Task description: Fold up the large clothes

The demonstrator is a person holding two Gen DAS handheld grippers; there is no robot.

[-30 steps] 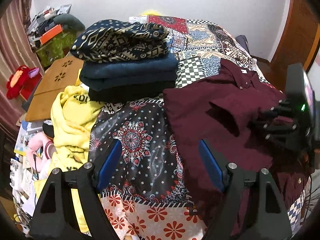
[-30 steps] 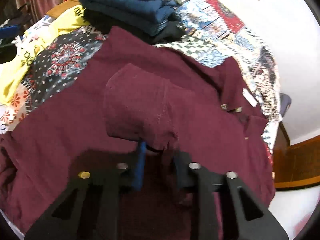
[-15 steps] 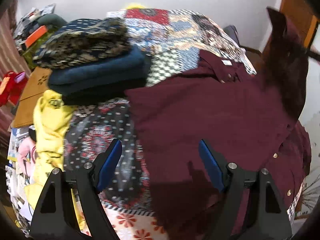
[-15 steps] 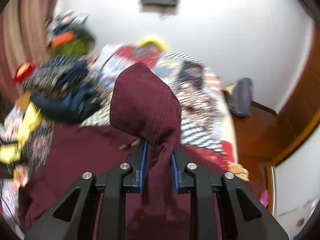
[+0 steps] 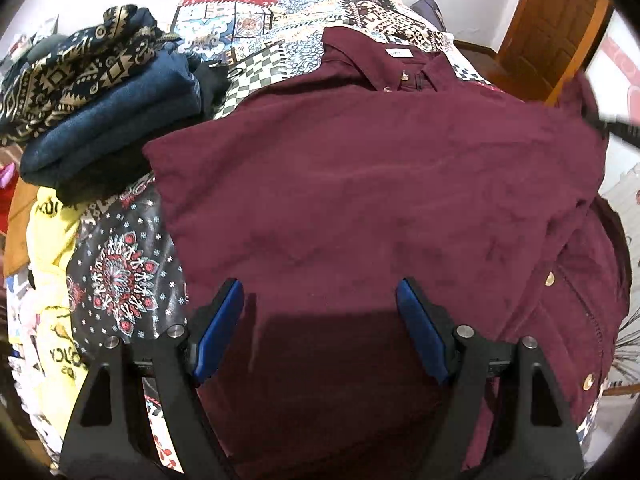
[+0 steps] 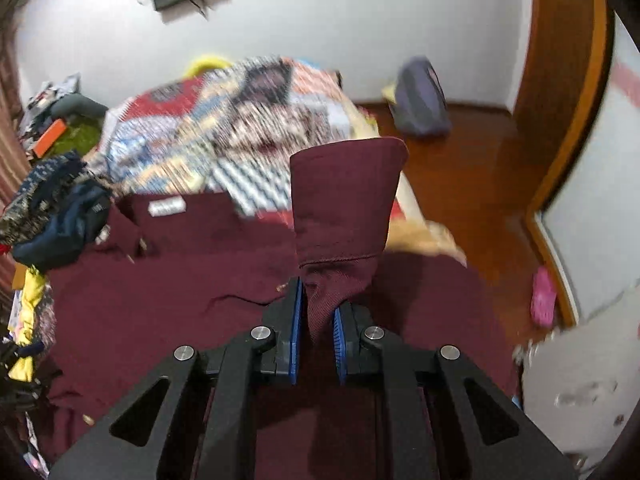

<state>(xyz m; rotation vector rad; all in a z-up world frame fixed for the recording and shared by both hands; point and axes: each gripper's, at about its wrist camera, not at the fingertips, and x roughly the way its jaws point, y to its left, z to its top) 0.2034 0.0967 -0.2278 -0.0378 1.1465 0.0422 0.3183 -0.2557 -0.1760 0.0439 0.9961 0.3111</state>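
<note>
- Left gripper (image 5: 320, 320), lower centre of its view: jaws wide apart, empty, now lower over the spread maroon shirt (image 5: 360, 184).
- Right gripper (image 6: 316, 320): jaws just closed tighter, clamped on the sleeve (image 6: 344, 216), lifted off the shirt's front — probably being unfolded outward.

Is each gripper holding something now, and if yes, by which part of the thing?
The right gripper holds the dark red shirt by its sleeve, just below the cuff. The left gripper is open above the shirt and holds nothing.
</note>
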